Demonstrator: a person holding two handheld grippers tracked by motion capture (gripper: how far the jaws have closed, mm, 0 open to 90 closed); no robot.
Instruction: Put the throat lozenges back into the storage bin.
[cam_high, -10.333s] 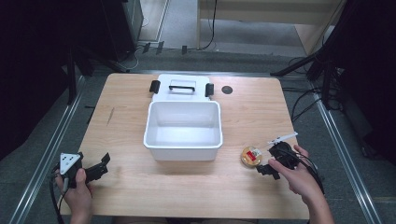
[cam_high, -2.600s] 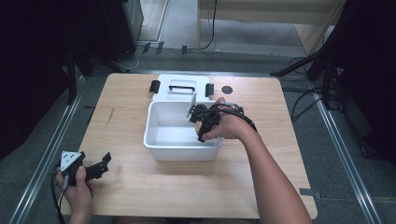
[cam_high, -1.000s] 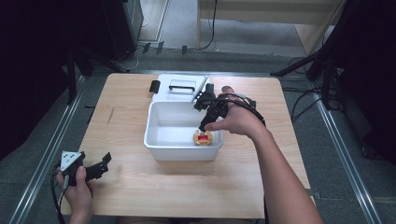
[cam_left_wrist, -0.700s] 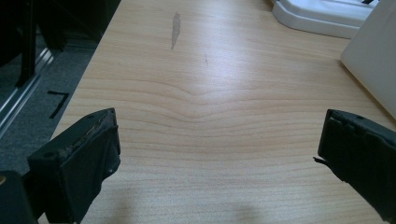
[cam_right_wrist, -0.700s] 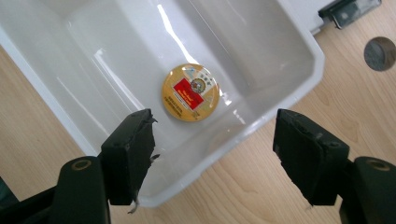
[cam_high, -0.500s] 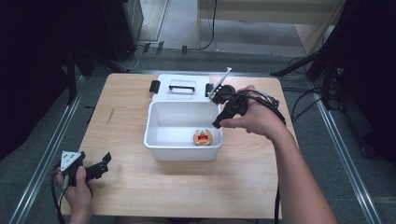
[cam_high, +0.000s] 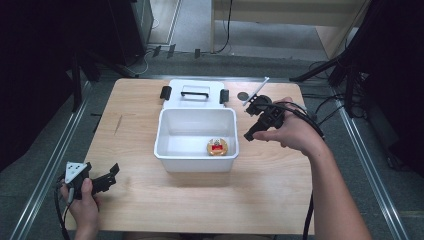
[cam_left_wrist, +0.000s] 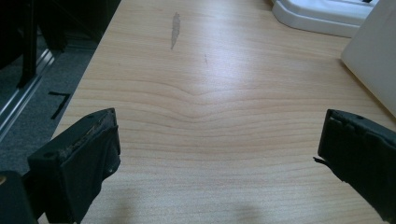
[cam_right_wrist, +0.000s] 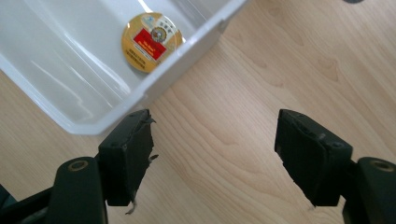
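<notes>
- A round gold tin (cam_right_wrist: 150, 41) with a red label lies flat on the floor of a white plastic bin (cam_high: 170, 150), near the bin's front right corner; its small print is too fine to read.
- The right gripper (cam_high: 259, 124) hangs just beside the bin's right wall, above bare wood; its jaws stand apart with nothing between them, having just been opening.
- The left gripper (cam_high: 107, 176) rests at the table's (cam_high: 280, 200) near left corner, well apart from the bin, jaws wide and empty.
- The bin's white lid (cam_high: 194, 92), with black handle and black clips, lies flat behind the bin, touching its far edge.
</notes>
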